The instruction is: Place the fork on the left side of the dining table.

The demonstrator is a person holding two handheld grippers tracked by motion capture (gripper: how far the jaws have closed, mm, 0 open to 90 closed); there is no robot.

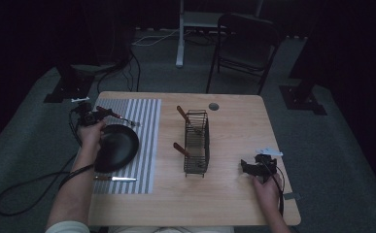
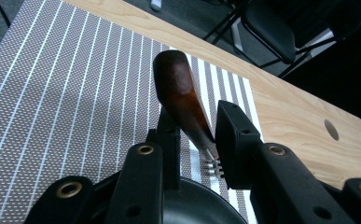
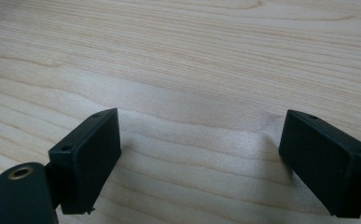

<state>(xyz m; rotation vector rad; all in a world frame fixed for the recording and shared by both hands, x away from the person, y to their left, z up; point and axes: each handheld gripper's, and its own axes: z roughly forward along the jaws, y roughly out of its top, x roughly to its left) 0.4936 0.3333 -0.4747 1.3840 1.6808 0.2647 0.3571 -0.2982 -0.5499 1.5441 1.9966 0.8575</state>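
My left gripper (image 1: 98, 116) is at the table's far left, above the far rim of a black plate (image 1: 118, 145), and is shut on a fork (image 1: 120, 118). In the left gripper view, the fork's brown wooden handle (image 2: 180, 95) sticks up and away from between the jaws of the left gripper (image 2: 199, 128). Its metal tines sit low between them, over the plate (image 2: 192, 207). My right gripper (image 1: 247, 167) rests open near the right front of the table. In the right gripper view, the right gripper (image 3: 199, 140) has its jaws wide apart over bare wood.
A striped placemat (image 1: 146, 111) lies under the plate, with a knife (image 1: 115, 178) at its near edge. A black wire basket (image 1: 196, 141) at mid-table holds two wooden-handled utensils. A folding chair (image 1: 246, 46) stands beyond the table's far edge.
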